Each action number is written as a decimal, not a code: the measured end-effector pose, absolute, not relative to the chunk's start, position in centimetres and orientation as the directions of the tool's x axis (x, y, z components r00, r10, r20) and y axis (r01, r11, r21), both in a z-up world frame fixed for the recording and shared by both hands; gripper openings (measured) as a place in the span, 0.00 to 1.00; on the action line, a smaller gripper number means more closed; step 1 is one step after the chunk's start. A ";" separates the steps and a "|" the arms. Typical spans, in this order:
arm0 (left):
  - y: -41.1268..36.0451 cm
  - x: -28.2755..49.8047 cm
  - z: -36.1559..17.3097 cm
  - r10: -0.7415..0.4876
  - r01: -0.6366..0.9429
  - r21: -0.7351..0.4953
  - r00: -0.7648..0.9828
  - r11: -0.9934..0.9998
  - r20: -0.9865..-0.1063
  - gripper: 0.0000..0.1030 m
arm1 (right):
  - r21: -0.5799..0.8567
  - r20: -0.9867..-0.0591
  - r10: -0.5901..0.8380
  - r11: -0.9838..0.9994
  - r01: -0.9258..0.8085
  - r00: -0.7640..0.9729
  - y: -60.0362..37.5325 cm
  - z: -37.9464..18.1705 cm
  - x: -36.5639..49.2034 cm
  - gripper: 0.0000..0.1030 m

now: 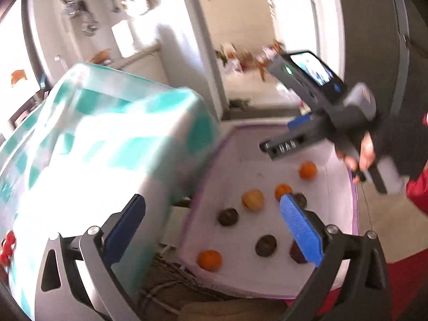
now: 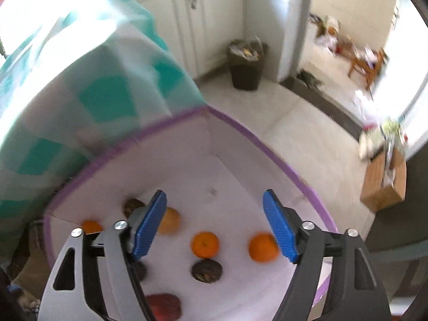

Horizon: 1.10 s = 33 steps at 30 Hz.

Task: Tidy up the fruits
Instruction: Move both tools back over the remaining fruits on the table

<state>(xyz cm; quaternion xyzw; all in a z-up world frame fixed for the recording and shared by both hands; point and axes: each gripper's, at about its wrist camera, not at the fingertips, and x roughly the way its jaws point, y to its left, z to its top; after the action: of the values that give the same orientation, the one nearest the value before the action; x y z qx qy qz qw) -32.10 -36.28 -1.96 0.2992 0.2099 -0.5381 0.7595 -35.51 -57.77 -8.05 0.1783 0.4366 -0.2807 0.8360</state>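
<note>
1. Three oranges lie apart on the white floor of a purple-rimmed box.
2. Dark round fruits sit among them.
3. A pale yellowish fruit rests near the middle.

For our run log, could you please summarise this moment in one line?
left gripper: open, empty | right gripper: open, empty | fruits: loose in purple-rimmed box

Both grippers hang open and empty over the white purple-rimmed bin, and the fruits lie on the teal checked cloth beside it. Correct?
Not quite. The fruits, such as the round orange, lie inside the white purple-rimmed bin, not on the teal checked cloth. The right wrist view shows this. The left gripper and right gripper are indeed open and empty.
</note>
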 end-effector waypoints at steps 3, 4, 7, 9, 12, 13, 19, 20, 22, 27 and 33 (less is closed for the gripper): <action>-33.8 -30.2 0.6 -0.718 0.927 0.170 0.368 0.335 -0.591 0.98 | 0.060 -0.773 -0.331 0.811 0.581 0.542 -55.6 -5.1 -34.5 0.79; -32.5 -29.3 1.7 -0.726 0.913 0.150 0.394 0.379 -0.564 0.98 | 0.066 -0.750 -0.333 0.822 0.565 0.571 -54.9 -4.1 -34.2 0.79; -28.9 -27.1 4.1 -0.719 0.859 0.137 0.491 0.493 -0.491 0.98 | 0.096 -0.617 -0.341 0.862 0.498 0.709 -51.8 -0.2 -34.0 0.85; -26.1 -25.2 5.4 -0.687 0.803 0.130 0.570 0.581 -0.451 0.98 | 0.121 -0.517 -0.336 0.881 0.457 0.787 -49.5 2.2 -33.8 0.84; -21.6 -21.3 6.2 -0.590 0.695 0.101 0.670 0.712 -0.450 0.98 | 0.181 -0.466 -0.272 0.902 0.391 0.842 -47.5 4.6 -32.1 0.84; -20.4 -20.3 6.2 -0.566 0.667 0.086 0.686 0.740 -0.457 0.98 | 0.203 -0.468 -0.239 0.908 0.367 0.851 -47.0 4.9 -31.2 0.84; -9.8 -12.7 6.8 -0.369 0.421 -0.006 0.787 0.907 -0.494 0.98 | 0.260 -0.550 -0.050 0.938 0.228 0.834 -42.0 5.4 -24.7 0.84; -8.3 -11.7 6.8 -0.338 0.382 -0.017 0.795 0.924 -0.503 0.98 | 0.251 -0.562 -0.034 0.945 0.209 0.827 -40.9 5.3 -23.4 0.84; -5.2 -9.3 6.7 -0.269 0.288 -0.049 0.804 0.956 -0.530 0.98 | 0.217 -0.574 -0.009 0.963 0.162 0.819 -38.5 5.2 -21.2 0.84; -1.1 -3.5 5.6 -0.098 0.101 -0.030 0.775 0.994 -0.625 0.98 | 0.136 -0.605 0.043 0.989 0.051 0.795 -32.0 5.2 -15.9 0.84; 0.3 1.8 4.0 -0.049 0.032 -0.037 0.752 0.999 -0.658 0.98 | 0.024 -0.692 0.034 0.999 -0.024 0.721 -26.7 3.7 -7.9 0.84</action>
<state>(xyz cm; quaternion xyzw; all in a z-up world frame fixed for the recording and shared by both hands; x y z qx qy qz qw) 1.83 0.29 4.04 -0.0117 0.3518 -0.0216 0.9357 -7.92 -26.73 3.65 0.0065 0.3731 0.0156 0.9277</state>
